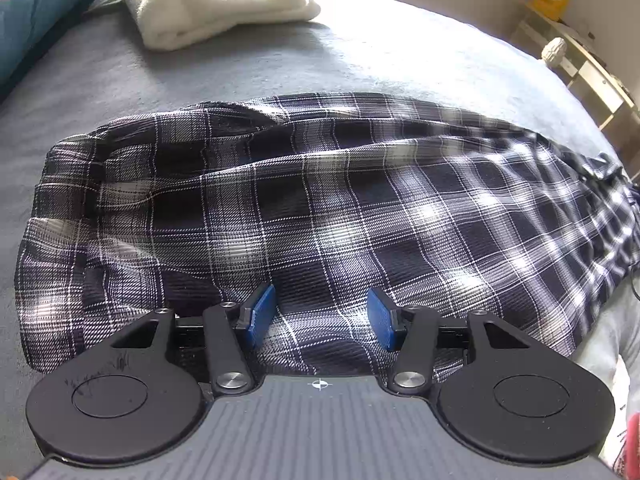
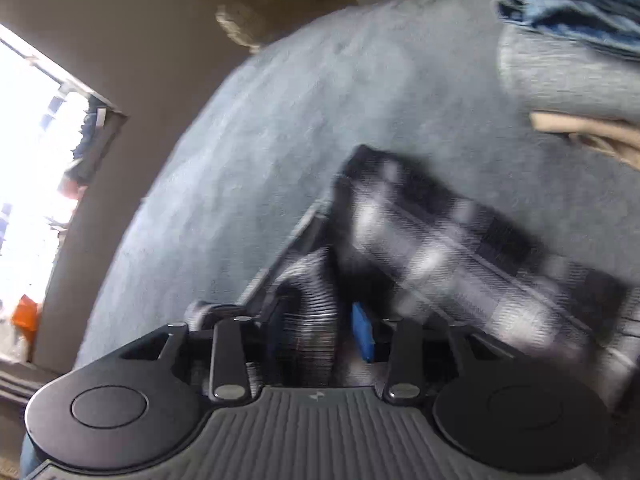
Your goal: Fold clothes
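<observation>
Where bunched, rumpled plaid shirt [image 1: 320,200]

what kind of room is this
Most likely a bedroom. The plaid garment lies on a wide bed with a grey-blue cover, a folded white fleece sits near its far end, and pale shelving stands against the wall.

Rumpled navy-and-white plaid shirt [image 1: 320,200] across grey bed [image 1: 360,60]

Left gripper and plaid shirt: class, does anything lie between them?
Nothing visible does. The left gripper hangs open directly over the plaid shirt, with only shirt fabric showing between its blue pads.
</observation>
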{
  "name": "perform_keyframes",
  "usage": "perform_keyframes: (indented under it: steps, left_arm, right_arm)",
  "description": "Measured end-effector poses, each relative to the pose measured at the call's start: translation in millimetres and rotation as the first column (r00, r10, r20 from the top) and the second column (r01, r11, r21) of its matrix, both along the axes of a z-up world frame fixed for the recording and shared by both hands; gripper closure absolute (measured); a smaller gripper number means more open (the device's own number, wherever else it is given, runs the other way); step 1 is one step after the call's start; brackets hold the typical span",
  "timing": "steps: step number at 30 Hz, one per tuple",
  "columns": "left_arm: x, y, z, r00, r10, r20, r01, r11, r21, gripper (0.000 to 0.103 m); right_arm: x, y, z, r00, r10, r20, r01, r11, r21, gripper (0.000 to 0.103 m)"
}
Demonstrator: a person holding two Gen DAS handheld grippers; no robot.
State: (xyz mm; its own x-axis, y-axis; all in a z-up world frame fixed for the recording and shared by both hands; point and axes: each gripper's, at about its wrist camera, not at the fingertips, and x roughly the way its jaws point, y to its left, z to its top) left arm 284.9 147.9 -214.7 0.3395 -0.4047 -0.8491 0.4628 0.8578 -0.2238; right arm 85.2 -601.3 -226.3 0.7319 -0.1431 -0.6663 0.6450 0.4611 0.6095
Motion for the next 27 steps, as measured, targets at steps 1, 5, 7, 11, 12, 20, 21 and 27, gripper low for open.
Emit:
perform_keyframes:
  steps: [1, 5, 7, 11, 12, 20, 21, 27]
  left_arm:
    - [0, 1, 0, 1.000, 0.000, 0.000, 0.000, 1.000, -0.001, 0.052]
    - [3, 3, -1, 1.000, -0.002, -0.014, 0.002, 1.000, -0.010, 0.052]
    - [4, 7, -1, 1.000, 0.000, -0.020, 0.000, 1.000, -0.021, 0.052]
    - [6, 13, -1, 1.000, -0.004, -0.024, 0.003, 0.999, -0.038, 0.052]
    - [6, 14, -1, 1.000, -0.004, -0.024, 0.003, 0.999, -0.040, 0.052]
    - [7, 17, -1, 1.000, -0.002, -0.022, 0.001, 0.999, -0.045, 0.052]
    - [8, 17, -1, 1.000, -0.002, -0.021, 0.001, 0.999, -0.044, 0.052]
    - [7, 13, -2, 1.000, 0.003, -0.019, -0.004, 0.999, -0.038, 0.052]
  right_arm:
    - [0, 3, 5, 1.000, 0.004, 0.004, -0.004, 1.000, -0.023, 0.100]
    - [-12, 7, 38, 0.998, -0.055, 0.024, 0.056, 0.996, -0.072, 0.101]
    - [-21, 6, 59, 0.996, -0.088, 0.015, 0.089, 0.993, -0.082, 0.101]
    - [-36, -5, 97, 0.988, -0.146, -0.041, 0.143, 0.988, -0.058, 0.100]
    - [-39, -7, 103, 0.985, -0.164, -0.060, 0.162, 0.986, -0.040, 0.101]
    - [-72, -13, 106, 0.942, -0.314, -0.121, 0.325, 0.942, 0.083, 0.100]
    - [-74, -15, 99, 0.934, -0.330, -0.137, 0.344, 0.934, 0.096, 0.100]
    - [-83, -41, 38, 0.893, -0.394, -0.219, 0.431, 0.887, 0.163, 0.089]
